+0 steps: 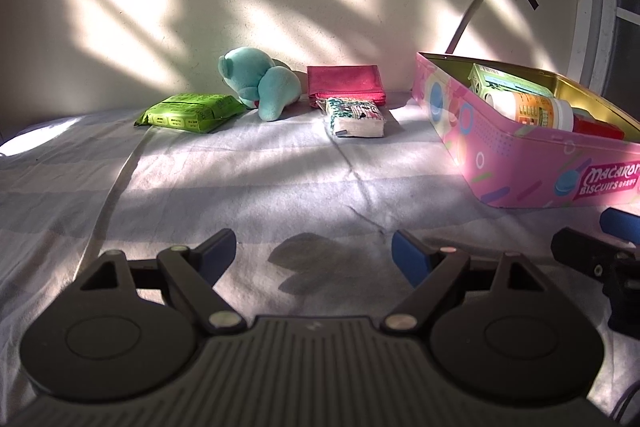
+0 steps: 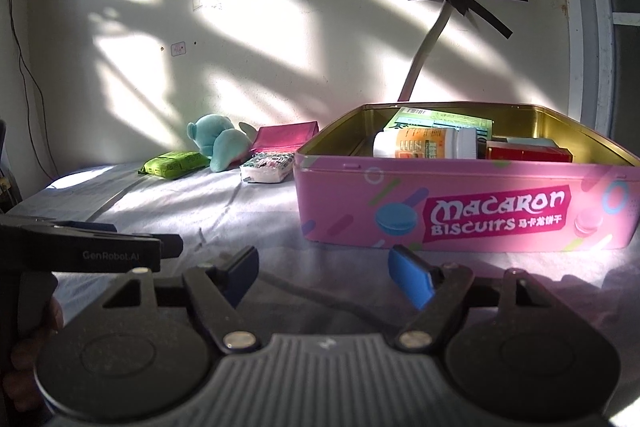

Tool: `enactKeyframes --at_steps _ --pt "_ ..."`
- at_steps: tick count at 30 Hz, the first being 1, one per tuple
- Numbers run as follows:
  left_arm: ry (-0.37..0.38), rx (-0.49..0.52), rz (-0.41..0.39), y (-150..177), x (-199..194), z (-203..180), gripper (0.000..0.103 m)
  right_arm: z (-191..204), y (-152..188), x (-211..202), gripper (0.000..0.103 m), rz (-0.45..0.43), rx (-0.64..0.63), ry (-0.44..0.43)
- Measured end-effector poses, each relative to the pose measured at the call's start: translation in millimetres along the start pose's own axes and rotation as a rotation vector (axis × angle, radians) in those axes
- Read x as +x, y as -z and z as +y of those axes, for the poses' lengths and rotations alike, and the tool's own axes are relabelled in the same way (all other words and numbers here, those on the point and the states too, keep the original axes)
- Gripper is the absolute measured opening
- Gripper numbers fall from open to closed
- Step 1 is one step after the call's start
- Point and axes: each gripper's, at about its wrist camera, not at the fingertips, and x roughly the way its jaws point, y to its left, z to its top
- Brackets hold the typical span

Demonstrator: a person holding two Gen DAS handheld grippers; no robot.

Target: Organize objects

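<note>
With both the left gripper (image 1: 314, 253) and right gripper (image 2: 324, 273) spread empty, reaching ahead-left for the tissue pack (image 1: 355, 117) risks nudging the macaron biscuit tin (image 2: 460, 203).

Hard, slanting sunlight, deep shadows, fisheye bend in both views.

Bright window-shaped patches cross the far wall (image 2: 248, 19), barred with diagonal shadow; the bedsheet (image 1: 280, 179) is banded light and dim, with a blown-out glare spot at its far left edge. The near gripper bodies sit in dark shade, the pink biscuit tin (image 2: 472, 211) glows where sun strikes its right end. Straight lines bow near the edges; corners darken; the focus is slightly soft throughout.
</note>
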Motion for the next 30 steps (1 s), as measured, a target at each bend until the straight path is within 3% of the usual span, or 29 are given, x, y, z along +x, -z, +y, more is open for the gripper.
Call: enactKeyframes --at_steps 22,30 --pt "-0.006 -0.06 0.003 -2.0 -1.4 12.9 0.087 39.6 -3.5 -2.3 0.075 -0.043 -0.161 -0.058" --pt "-0.044 -0.045 -0.017 -22.3 -2.7 35.7 0.087 58.8 -18.1 13.1 0.075 -0.023 -0.208 -0.111"
